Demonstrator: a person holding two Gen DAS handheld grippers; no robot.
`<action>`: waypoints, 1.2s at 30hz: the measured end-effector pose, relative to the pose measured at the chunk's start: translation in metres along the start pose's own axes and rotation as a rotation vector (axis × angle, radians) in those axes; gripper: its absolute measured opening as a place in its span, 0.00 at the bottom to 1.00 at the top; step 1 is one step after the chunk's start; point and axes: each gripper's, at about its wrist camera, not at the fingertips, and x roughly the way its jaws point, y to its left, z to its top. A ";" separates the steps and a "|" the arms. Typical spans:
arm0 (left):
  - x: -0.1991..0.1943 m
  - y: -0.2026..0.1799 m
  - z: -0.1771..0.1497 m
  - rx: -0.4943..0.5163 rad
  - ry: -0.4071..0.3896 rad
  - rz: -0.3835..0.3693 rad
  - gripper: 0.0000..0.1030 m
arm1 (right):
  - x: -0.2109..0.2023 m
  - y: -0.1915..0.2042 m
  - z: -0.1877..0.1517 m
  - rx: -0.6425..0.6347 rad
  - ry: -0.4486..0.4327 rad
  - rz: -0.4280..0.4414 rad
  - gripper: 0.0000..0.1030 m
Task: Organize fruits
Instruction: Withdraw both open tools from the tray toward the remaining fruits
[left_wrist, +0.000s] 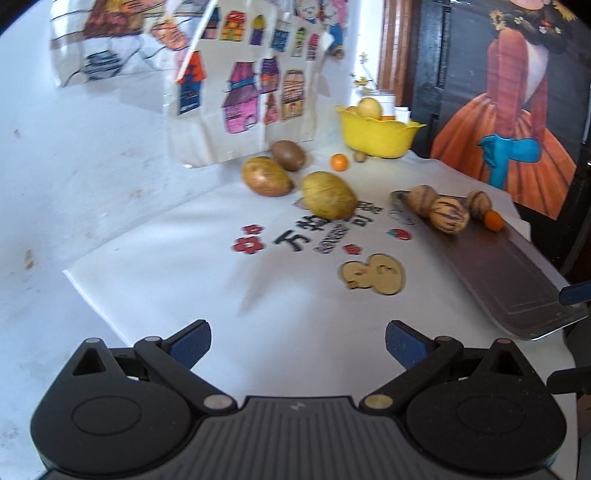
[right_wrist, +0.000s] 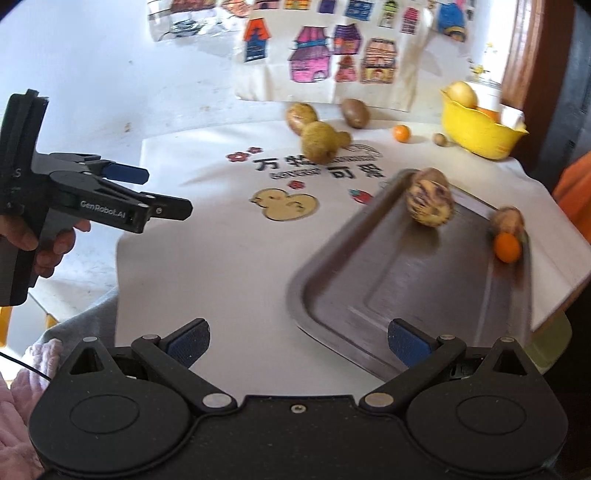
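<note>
A metal tray (right_wrist: 406, 295) lies at the right on a white printed cloth (left_wrist: 221, 295). It holds striped melons (right_wrist: 430, 201) (left_wrist: 448, 215) and a small orange (right_wrist: 508, 248) at its far end. Loose on the cloth are a yellow-green fruit (left_wrist: 328, 195), a potato-like fruit (left_wrist: 265, 176), a brown kiwi (left_wrist: 288, 155) and a small orange (left_wrist: 338, 162). A yellow bowl (left_wrist: 376, 134) with fruit stands at the back right. My left gripper (left_wrist: 297, 345) is open and empty over the cloth's near side; it also shows in the right wrist view (right_wrist: 168, 192). My right gripper (right_wrist: 298, 343) is open and empty at the tray's near edge.
A white bag (left_wrist: 251, 85) printed with coloured houses stands at the back. A small brown nut (left_wrist: 360, 157) lies beside the bowl. A dark panel with an orange-dress picture (left_wrist: 517, 110) stands at the right. The white table (left_wrist: 74, 166) extends left of the cloth.
</note>
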 end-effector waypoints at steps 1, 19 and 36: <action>0.000 0.004 0.000 -0.005 0.002 0.007 1.00 | 0.002 0.003 0.003 -0.008 0.001 0.007 0.99; 0.015 0.058 0.023 -0.088 0.002 0.100 1.00 | 0.038 0.018 0.049 -0.166 -0.009 0.034 0.99; 0.076 0.075 0.068 -0.161 0.010 0.113 1.00 | 0.059 -0.046 0.113 -0.207 -0.098 -0.100 0.99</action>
